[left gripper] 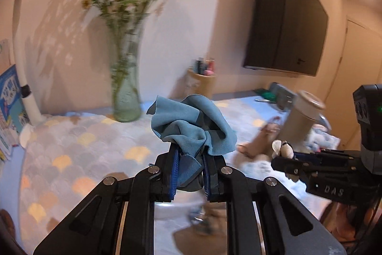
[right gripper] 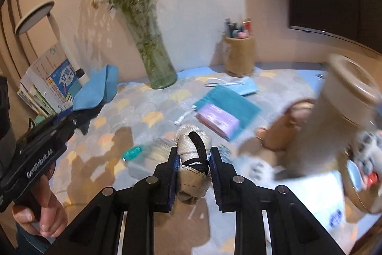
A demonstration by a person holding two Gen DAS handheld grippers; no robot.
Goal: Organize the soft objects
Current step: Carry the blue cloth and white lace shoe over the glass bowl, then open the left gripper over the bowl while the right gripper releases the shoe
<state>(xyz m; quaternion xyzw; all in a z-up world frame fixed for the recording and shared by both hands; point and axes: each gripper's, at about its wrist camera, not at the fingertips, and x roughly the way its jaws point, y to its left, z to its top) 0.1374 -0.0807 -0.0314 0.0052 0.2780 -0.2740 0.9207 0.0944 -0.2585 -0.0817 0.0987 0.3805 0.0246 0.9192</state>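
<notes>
My left gripper (left gripper: 189, 149) is shut on a crumpled blue cloth (left gripper: 191, 123) and holds it above the patterned table mat (left gripper: 78, 147). The same cloth (right gripper: 98, 90) and left gripper (right gripper: 71, 120) show at the left of the right wrist view. My right gripper (right gripper: 193, 155) is shut on a beige rolled fabric bundle with a black strap (right gripper: 193, 154), held above the mat (right gripper: 133, 118). That bundle (left gripper: 283, 147) and the right gripper (left gripper: 290, 155) show at the right of the left wrist view.
A glass vase with green stems (right gripper: 157, 59), a pen cup (right gripper: 238, 54), a teal pouch (right gripper: 229, 104) under a purple packet (right gripper: 218, 121), a blue face mask (right gripper: 246, 86), a tall beige cylinder (right gripper: 334, 116), a lamp (right gripper: 35, 16) and books (right gripper: 47, 87) stand around.
</notes>
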